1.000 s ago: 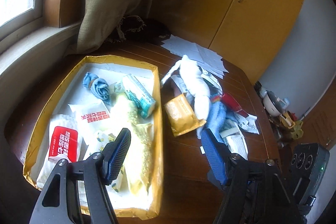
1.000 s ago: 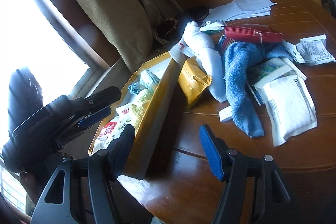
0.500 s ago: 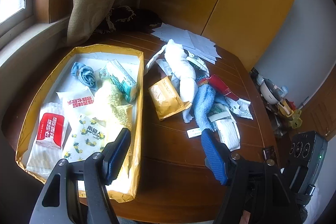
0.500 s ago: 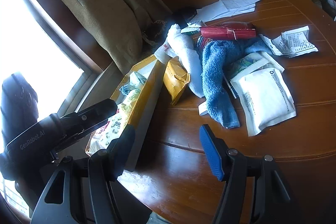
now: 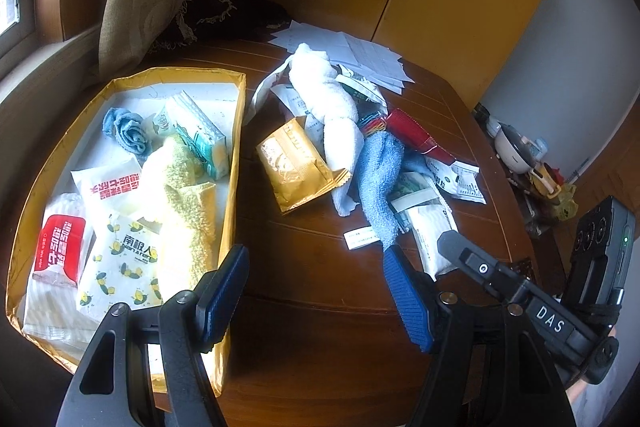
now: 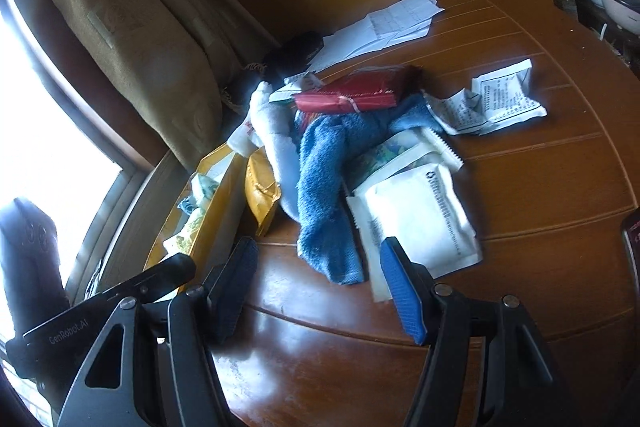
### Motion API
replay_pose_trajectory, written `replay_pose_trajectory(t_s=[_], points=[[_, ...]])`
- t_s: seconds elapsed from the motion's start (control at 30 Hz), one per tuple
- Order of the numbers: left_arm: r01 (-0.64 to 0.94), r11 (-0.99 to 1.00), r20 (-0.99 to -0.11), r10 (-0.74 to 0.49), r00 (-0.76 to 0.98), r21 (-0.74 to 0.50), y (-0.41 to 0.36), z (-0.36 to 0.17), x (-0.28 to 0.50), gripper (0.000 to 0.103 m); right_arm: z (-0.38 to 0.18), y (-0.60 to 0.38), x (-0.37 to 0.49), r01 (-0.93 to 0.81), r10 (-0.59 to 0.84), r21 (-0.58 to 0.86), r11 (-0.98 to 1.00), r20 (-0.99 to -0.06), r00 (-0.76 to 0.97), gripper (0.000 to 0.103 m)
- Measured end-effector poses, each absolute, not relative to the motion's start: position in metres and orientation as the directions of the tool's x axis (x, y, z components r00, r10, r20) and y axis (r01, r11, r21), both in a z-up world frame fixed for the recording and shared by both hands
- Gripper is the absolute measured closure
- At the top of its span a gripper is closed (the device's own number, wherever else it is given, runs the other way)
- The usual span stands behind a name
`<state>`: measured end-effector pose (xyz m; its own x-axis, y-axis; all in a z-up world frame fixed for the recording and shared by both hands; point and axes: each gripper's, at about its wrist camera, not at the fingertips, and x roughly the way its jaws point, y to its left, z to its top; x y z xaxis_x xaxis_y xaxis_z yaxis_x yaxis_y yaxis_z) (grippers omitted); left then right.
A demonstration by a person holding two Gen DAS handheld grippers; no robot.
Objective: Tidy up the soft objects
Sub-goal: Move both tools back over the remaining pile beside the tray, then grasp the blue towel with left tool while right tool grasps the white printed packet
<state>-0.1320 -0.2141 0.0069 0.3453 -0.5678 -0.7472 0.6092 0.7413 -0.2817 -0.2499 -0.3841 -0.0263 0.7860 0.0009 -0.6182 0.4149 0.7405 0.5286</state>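
**Yellow tray half filled, soft pile waiting on the table**

Yellow cardboard formed the shallow tray [image 5: 236, 131] at your left, and your left claw [image 5: 316, 291] hung above its near right corner with its blue pads spread wide and nothing between them. Inside the tray lay a rolled blue cloth [image 5: 128, 131], a teal tissue pack [image 5: 200, 139], a fuzzy yellow towel [image 5: 184, 211], a wet-wipe pack with a red label [image 5: 56, 255] and a pack printed with small lemons [image 5: 124, 267] (the towel overlapped the lemon pack's right edge).

Your right claw [image 6: 316, 287] was also parted and empty, hovering low over the dark wooden table [image 6: 540, 187]. Just ahead of it trailed the blue towel [image 6: 320, 195], its near end lying between the two pads in that view without touching either. Beside the towel, on its right, sat a white sachet [image 6: 420, 215]; on its left a white rolled towel [image 5: 332, 99] ran away from you, with a gold foil pouch [image 5: 296, 167] resting between that roll and the tray wall. A red packet [image 6: 352, 95] lay behind the blue towel, a crumpled printed wrapper [image 6: 496, 99] further right, and loose papers [image 5: 360, 51] at the far edge near the curtain [image 6: 132, 39].
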Motion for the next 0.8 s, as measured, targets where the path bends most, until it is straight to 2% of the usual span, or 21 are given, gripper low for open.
replay_pose_trajectory(t_s=[0.23, 0.43, 0.57, 0.8], points=[[0.614, 0.737, -0.762, -0.561, 0.323, -0.282, -0.225, -0.001, -0.127, 0.030, -0.030, -0.409, -0.246, 0.528, -0.134, 0.402, 0.748, -0.687, 0.714, 0.040], [0.610, 0.737, -0.769, -0.560, 0.308, -0.293, -0.232, -0.006, -0.120, 0.030, -0.040, -0.414, -0.237, 0.554, -0.150, 0.357, 0.752, -0.726, 0.671, 0.039], [0.609, 0.737, -0.773, -0.558, 0.302, -0.294, -0.237, -0.007, -0.117, 0.030, -0.041, -0.404, -0.227, 0.561, -0.188, 0.276, 0.781, -0.753, 0.631, 0.039], [0.610, 0.735, -0.777, -0.556, 0.295, -0.295, -0.248, -0.006, -0.112, 0.030, -0.047, -0.405, -0.222, 0.574, -0.192, 0.252, 0.779, -0.776, 0.601, 0.040]])
